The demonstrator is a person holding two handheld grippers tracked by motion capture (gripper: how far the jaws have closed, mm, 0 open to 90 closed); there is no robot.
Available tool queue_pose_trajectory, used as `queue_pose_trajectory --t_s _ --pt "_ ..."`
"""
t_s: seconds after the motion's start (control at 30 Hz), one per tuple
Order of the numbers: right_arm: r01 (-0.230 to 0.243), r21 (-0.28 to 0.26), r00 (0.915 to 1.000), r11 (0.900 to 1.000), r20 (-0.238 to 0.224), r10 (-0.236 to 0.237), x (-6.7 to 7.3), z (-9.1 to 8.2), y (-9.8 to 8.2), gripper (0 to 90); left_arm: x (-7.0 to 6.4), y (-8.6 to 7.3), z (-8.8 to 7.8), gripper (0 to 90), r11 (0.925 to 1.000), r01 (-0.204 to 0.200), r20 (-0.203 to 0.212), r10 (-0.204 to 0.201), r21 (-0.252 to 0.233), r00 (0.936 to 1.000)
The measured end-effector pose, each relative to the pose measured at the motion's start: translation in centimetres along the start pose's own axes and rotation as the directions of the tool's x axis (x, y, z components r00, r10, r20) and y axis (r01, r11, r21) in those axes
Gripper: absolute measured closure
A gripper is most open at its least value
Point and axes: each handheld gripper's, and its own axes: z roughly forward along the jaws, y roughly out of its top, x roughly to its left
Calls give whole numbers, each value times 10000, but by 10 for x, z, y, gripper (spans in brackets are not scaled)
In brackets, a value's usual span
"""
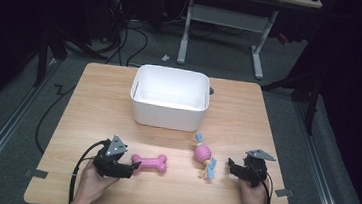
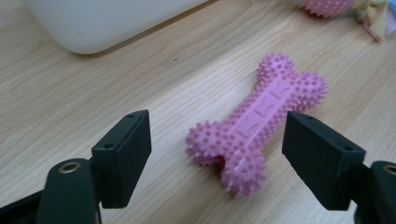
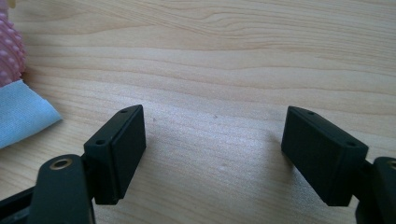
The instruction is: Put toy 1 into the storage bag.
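Observation:
A pink spiky bone toy lies on the wooden table, in front of a white bin. My left gripper is open at the bone's left end. That end sits between the jaws with a gap on each side. A pink ball toy with blue and yellow cloth tails lies right of the bone. My right gripper stands open just right of it over bare wood, and the ball toy's blue cloth tail shows at the left edge.
The white bin looks empty and stands at the table's middle back. Another desk's white legs and several cables are on the floor beyond the table. A hand holds each gripper at the near edge.

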Motion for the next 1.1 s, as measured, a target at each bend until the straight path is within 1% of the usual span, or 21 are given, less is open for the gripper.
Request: queue_pose_trajectory --t_s 0.03,0.13,0.23,0.37,0.4,0.43,0.5,0.53,0.57,0.6,0.7,0.73,0.83,0.87,0.9,0.93,1.0,1.07,1.1 --pt "0 0 10000 10000 0 0 0 0 0 219 0 0 0 241 10000 0 0 0 0 10000" --pt "1 -2 10000 10000 -4 -1 0 0 0 219 -3 6 6 238 9997 -223 103 222 140 9997" --pt "-2 -1 10000 10000 0 2 0 0 0 219 -5 8 9 238 9993 -303 150 300 200 9994" --pt "2 -1 10000 10000 -5 -2 0 0 0 219 -8 14 16 239 9977 -532 314 519 419 9982" --pt "-4 0 10000 10000 -1 4 0 0 0 219 -11 16 19 244 9959 -702 380 681 563 9970" --pt "-4 0 10000 10000 -1 4 0 0 0 219 -11 16 19 245 9959 -702 380 681 563 9970" --pt "-1 1 10000 10000 -1 1 0 0 0 219 -15 17 24 247 9934 -913 443 884 696 9951" --pt "0 0 10000 10000 -1 0 0 0 0 219 -17 19 28 250 9909 -1060 546 1017 835 9933" --pt "0 0 10000 10000 -1 0 0 0 0 219 -17 19 28 251 9909 -1060 546 1017 835 9933" --pt "-1 -2 10000 10000 -1 1 0 0 0 219 -19 20 33 252 9879 -1218 617 1162 963 9913" --pt "4 0 10000 10000 -2 -4 0 0 0 219 -21 22 36 256 9860 -1306 694 1238 1037 9899" --pt "6 -1 10000 10000 -3 -6 0 0 0 219 -21 23 39 260 9846 -1375 798 1293 1082 9884" --pt "5 -1 10000 10000 -4 -5 0 0 0 219 -22 25 42 275 9824 -1453 839 1361 1169 9871" --pt "4 -2 10000 10000 -5 -4 0 0 0 219 -23 25 45 279 9784 -1576 859 1470 1339 9854" --pt "4 -2 10000 10000 -5 -4 0 0 0 219 -23 25 45 281 9784 -1576 859 1470 1339 9854" --pt "4 1 10000 10000 -6 -4 0 0 0 219 -23 26 48 282 9754 -1653 945 1526 1456 9838" --pt "7 -1 10000 10000 -6 -7 0 0 0 219 -24 26 49 287 9741 -1683 961 1550 1509 9832" --pt "7 -1 10000 10000 -9 -7 0 0 0 219 -24 26 51 295 9710 -1755 1007 1606 1626 9819" --pt "7 -1 10000 10000 -9 -7 0 0 0 219 -24 26 51 299 9710 -1755 1007 1606 1626 9819"
